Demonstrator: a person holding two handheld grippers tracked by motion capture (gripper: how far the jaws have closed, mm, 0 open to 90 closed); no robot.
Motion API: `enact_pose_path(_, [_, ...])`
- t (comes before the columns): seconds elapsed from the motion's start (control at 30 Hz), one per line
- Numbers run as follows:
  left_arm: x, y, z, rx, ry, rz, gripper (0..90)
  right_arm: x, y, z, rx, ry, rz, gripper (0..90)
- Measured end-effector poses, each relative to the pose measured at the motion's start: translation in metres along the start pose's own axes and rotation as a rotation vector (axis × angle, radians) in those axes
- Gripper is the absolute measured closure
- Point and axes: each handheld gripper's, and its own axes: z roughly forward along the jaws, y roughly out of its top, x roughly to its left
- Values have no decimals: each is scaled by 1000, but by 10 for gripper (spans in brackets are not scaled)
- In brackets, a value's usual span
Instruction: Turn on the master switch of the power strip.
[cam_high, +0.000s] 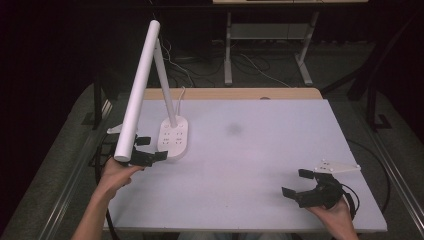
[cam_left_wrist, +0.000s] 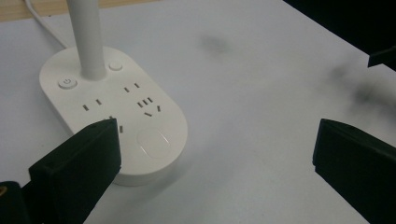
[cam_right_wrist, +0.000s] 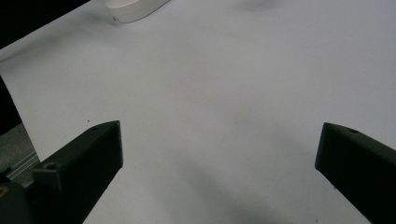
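left hand-held gripper (cam_high: 150, 148) jaws wide, just beside lamp base (cam_left_wrist: 114, 112) at worktop (cam_high: 250, 150) left. right hand-held gripper (cam_high: 299, 184) wide, idle, well apart. best to approach the power button (cam_left_wrist: 67, 83) slowly and press straight down.

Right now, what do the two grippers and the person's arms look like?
Both are black handheld tools with two blocky, flat-faced jaws. The right gripper carries a pale grey three-cornered plate on top, dotted with small holes, and a black cable loops behind it. The left gripper has the same black build. The forearms are bare, with no sleeves or gloves in sight.
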Motion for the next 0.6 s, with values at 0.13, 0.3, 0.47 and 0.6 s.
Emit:
enact_pose_path(0.13, [5,5,2,8,7,-5,0,0,0,0,0,0,0,2])
enact_pose_path(0.3, [10,11,3,22,15,-4,0,0,0,0,-2,-3,-4,2])
enact_pose_path(0.47, [14,17,4,21,20,-14,0,0,0,1,-1,-3,-6,2])
enact_pose_path(0.6, [20,24,3,20,29,-10,0,1,0,1,3,-1,-3,3])
